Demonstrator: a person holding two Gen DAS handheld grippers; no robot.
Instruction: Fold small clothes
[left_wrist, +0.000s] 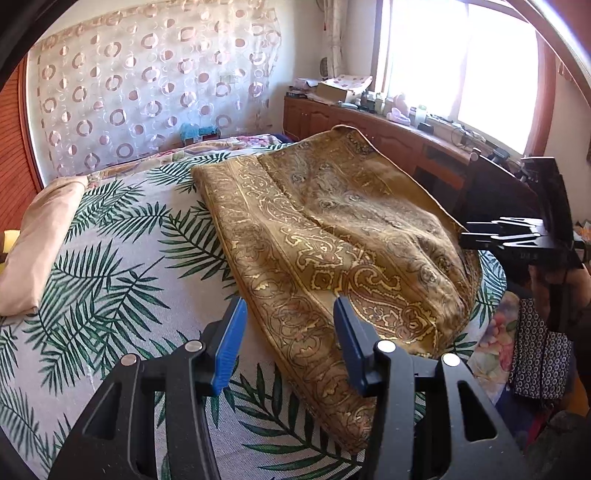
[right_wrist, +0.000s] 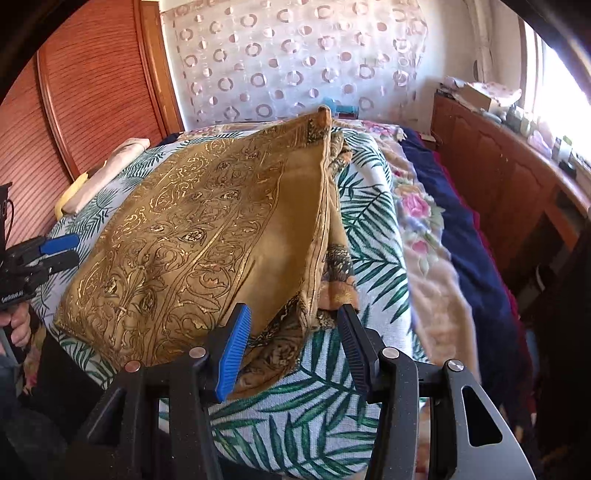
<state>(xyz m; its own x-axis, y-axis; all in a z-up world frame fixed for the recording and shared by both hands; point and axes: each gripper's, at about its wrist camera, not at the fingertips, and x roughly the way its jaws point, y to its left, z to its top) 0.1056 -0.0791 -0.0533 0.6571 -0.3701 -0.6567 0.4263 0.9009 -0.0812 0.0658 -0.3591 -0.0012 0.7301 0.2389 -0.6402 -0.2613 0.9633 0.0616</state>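
Paisley cloth lies folded on the bed, flanked by 2 unloaded grippers

The left gripper (left_wrist: 290, 328) is held low over the near left hem, jaws parted and gripping nothing. The gold paisley cloth (left_wrist: 332, 236) is spread flat on the palm-leaf bedcover (left_wrist: 110, 266), doubled over. At its right edge the right gripper (right_wrist: 291, 332) is poised, jaws apart around loose layers, seemingly placed for another fold.

The small bottles and boxes on the wooden cabinet (left_wrist: 369, 122) under the window (left_wrist: 461, 66) are too small and washed out by glare to identify. The bed (right_wrist: 314, 424) is cut off by the lower edge in both views. At the bed's right edge, the blankets (right_wrist: 436, 258) are blurred. The person's hand (right_wrist: 18, 325) is cropped by the frame edge.
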